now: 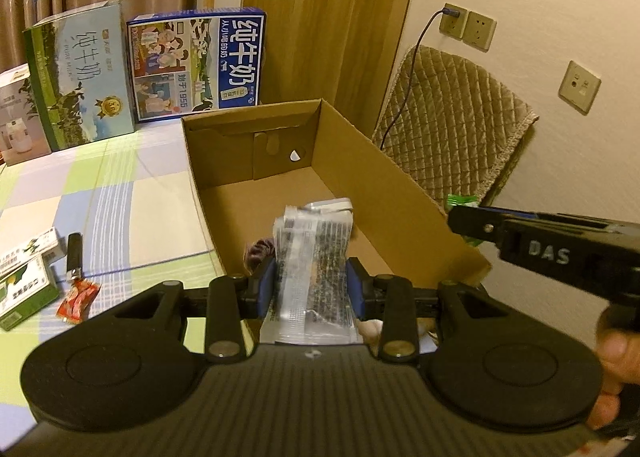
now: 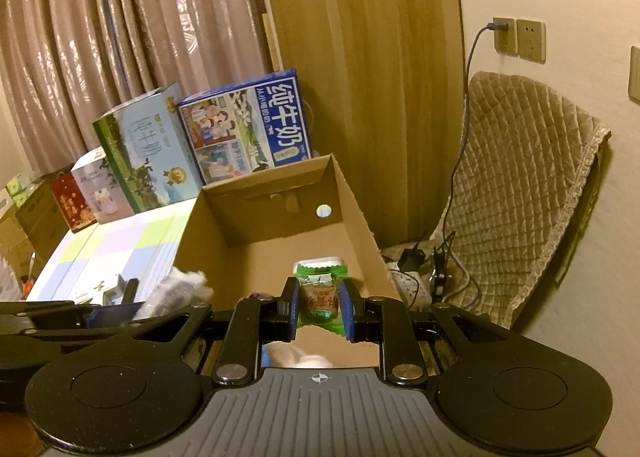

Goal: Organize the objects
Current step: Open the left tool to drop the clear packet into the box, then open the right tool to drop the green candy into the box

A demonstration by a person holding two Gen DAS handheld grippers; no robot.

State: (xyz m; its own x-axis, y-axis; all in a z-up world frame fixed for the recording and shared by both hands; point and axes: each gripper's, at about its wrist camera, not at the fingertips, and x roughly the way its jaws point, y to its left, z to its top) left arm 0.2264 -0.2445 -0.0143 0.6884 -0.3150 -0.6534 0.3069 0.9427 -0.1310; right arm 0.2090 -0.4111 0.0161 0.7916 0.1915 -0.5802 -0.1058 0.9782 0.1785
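Two milk cartons (image 1: 136, 69) stand against the curtain at the far edge of the checked mat (image 1: 100, 197), behind an open cardboard box (image 1: 352, 149). The left gripper (image 1: 312, 289) clamps a clear printed packet (image 1: 312, 257) upright between its blue pads, over the box's near end. The right gripper (image 2: 320, 309) is clenched on a small green snack packet (image 2: 320, 297), also above the box's interior. On the mat to the left lie a green-and-white carton (image 1: 22, 297) and a red wrapper (image 1: 78, 301).

The cardboard box (image 1: 280, 185) is open on top, its far half bare. Milk cartons (image 1: 196, 65) stand behind it, and small packets (image 1: 24, 281) lie on the surface (image 1: 120, 209) at left.
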